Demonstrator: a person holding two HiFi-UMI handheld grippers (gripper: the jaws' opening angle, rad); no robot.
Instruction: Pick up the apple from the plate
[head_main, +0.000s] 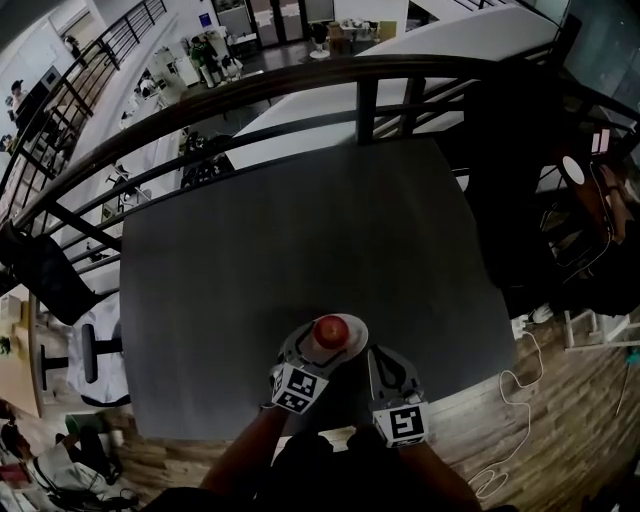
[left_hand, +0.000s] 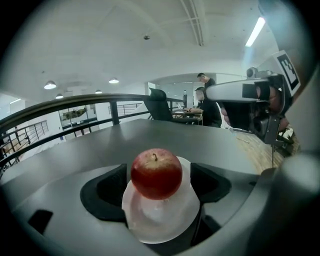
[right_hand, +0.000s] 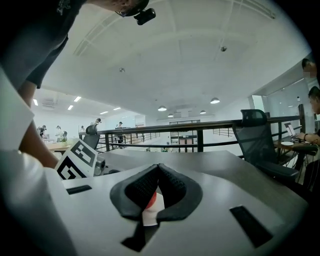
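A red apple (left_hand: 156, 172) sits upright on a small white plate (left_hand: 160, 220) near the front edge of the dark grey table (head_main: 300, 220). My left gripper (left_hand: 157, 186) is open, one dark pad on each side of the apple with a gap to each. In the head view the apple (head_main: 331, 328) shows just ahead of that gripper (head_main: 303, 347). My right gripper (right_hand: 159, 169) is to the right of the plate, its tips together and nothing between them. Through the slit below its tips I see a sliver of the apple (right_hand: 151, 200) and plate.
A dark curved railing (head_main: 300, 85) runs along the table's far side. An office chair (head_main: 70, 300) stands left of the table, and a white cable (head_main: 510, 400) lies on the wooden floor at the right. People sit at desks in the background.
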